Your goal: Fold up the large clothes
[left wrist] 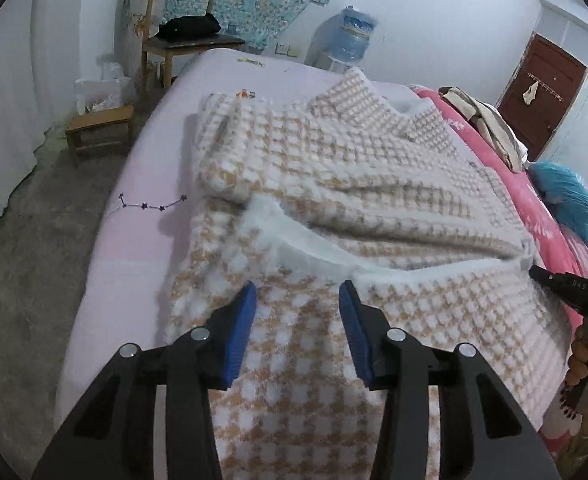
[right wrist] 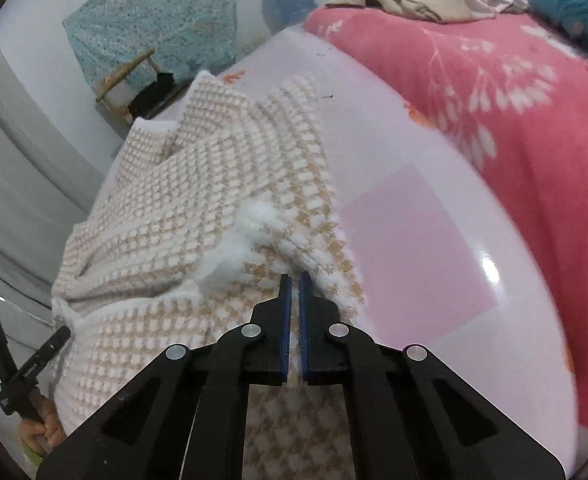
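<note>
Left gripper (left wrist: 298, 292): blue ribbed pads wide apart, above the coat's hem.
Right gripper (right wrist: 295, 280): pads pinched narrowly on a fold of the coat.
Coat (left wrist: 334, 184): fuzzy tan-and-white houndstooth, white fleece lining, partly folded on pale pink bed sheet (left wrist: 133, 240).
Water jug (left wrist: 352, 34): blue, translucent, against far wall.

Bare lilac bed sheet (right wrist: 434, 240) is lying open to the right of the right gripper (right wrist: 295, 280); beyond it a pink flowered quilt (right wrist: 514, 92) is rising as a barrier. Ahead of the left gripper (left wrist: 297, 292), the bunched tan-and-white checked fleece garment (left wrist: 334, 168) is blocking passage.
</note>
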Available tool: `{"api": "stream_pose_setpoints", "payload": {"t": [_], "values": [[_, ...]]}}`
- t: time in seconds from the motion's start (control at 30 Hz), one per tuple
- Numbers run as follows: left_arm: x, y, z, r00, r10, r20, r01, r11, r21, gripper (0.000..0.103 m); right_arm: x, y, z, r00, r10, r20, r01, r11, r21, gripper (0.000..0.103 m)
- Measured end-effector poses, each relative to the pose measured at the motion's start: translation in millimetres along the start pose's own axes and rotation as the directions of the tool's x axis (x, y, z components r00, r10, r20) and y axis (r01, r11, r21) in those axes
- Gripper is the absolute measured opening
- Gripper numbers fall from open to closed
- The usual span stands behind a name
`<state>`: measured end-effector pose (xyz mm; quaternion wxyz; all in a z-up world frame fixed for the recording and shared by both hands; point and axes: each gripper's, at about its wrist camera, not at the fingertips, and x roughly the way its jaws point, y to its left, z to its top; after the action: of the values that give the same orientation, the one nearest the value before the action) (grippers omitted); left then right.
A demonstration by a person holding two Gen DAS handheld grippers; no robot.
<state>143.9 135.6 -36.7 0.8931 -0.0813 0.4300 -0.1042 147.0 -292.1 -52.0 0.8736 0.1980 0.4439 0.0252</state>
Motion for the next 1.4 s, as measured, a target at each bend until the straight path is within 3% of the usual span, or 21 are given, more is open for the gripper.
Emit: {"api": "stream_pose_setpoints", "payload": {"t": [0.07, 0.13, 0.2, 0.27, 0.33, 0.4, 0.47, 0.57, 0.63, 0.7, 0.77, 0.93, 1.03, 1.13, 1.27, 1.4], "values": [[-22, -7, -1, 0.999, -0.008, 0.05, 0.006, 1.0, 0.028, 0.042, -22, 14, -6, 0.999, 0.03, 0.018, -0.029, 0.998, -0.055, 0.025], [-41, -23, -7, 0.994, -0.07, 0.086, 0.064, 0.995, 0.08, 0.042, -42, 28, -16, 0.996, 0.09, 0.02, -0.086, 0.987, -0.138, 0.035], [-58, -43, -18, 0.982, -0.173, 0.074, 0.162, 0.977, 0.138, 0.042, -59, 58, -37, 0.988, 0.156, -0.02, -0.155, 0.949, -0.275, 0.038], [-60, -66, -33, 0.966, -0.258, 0.008, 0.252, 0.95, 0.187, 0.042, -69, 83, -62, 0.98, 0.189, -0.067, -0.2, 0.899, -0.39, 0.038], [-50, -86, -50, 0.97, -0.235, -0.059, 0.242, 0.94, 0.24, 0.042, -61, 103, -87, 0.975, 0.183, -0.124, -0.22, 0.864, -0.452, 0.038], [-29, -98, -68, 0.985, -0.142, -0.1, 0.165, 0.944, 0.286, 0.044, -32, 108, -110, 0.978, 0.105, -0.179, -0.179, 0.864, -0.47, 0.038], [-26, -100, -74, 0.989, -0.13, -0.074, 0.146, 0.945, 0.294, 0.045, -26, 110, -120, 0.989, 0.082, -0.126, -0.135, 0.85, -0.509, 0.038], [-39, -103, -66, 0.99, -0.123, -0.067, 0.138, 0.943, 0.304, 0.044, -32, 115, -112, 0.988, 0.065, -0.137, -0.125, 0.86, -0.494, 0.033], [-55, -108, -65, 0.985, -0.174, -0.024, 0.171, 0.924, 0.341, 0.044, -41, 122, -109, 0.989, 0.082, -0.12, -0.132, 0.852, -0.507, 0.029], [-60, -117, -65, 0.967, -0.252, -0.026, 0.245, 0.903, 0.353, 0.044, -47, 126, -108, 0.984, 0.14, -0.106, -0.175, 0.846, -0.504, 0.026], [-55, -121, -64, 0.958, -0.284, -0.031, 0.277, 0.895, 0.351, 0.044, -46, 128, -105, 0.984, 0.158, -0.081, -0.177, 0.844, -0.507, 0.018], [-17, -115, -68, 0.975, -0.212, -0.067, 0.222, 0.923, 0.315, 0.045, -16, 127, -107, 0.983, 0.155, -0.095, -0.182, 0.836, -0.518, 0.013], [-25, -115, -64, 0.975, -0.213, -0.058, 0.221, 0.922, 0.318, 0.045, -25, 129, -103, 0.983, 0.146, -0.115, -0.184, 0.838, -0.514, 0.01], [-37, -117, -58, 0.975, -0.222, 0.001, 0.208, 0.915, 0.346, 0.044, -38, 135, -94, 0.982, 0.177, -0.073, -0.189, 0.837, -0.514, 0.008], [-11, -113, -55, 0.983, -0.175, -0.049, 0.182, 0.929, 0.321, 0.046, -8, 131, -94, 0.981, 0.164, -0.101, -0.193, 0.85, -0.49, 0.008], [-22, -116, -53, 0.986, -0.166, -0.023, 0.164, 0.926, 0.339, 0.045, -23, 135, -91, 0.982, 0.165, -0.096, -0.191, 0.854, -0.485, 0.007]]}}
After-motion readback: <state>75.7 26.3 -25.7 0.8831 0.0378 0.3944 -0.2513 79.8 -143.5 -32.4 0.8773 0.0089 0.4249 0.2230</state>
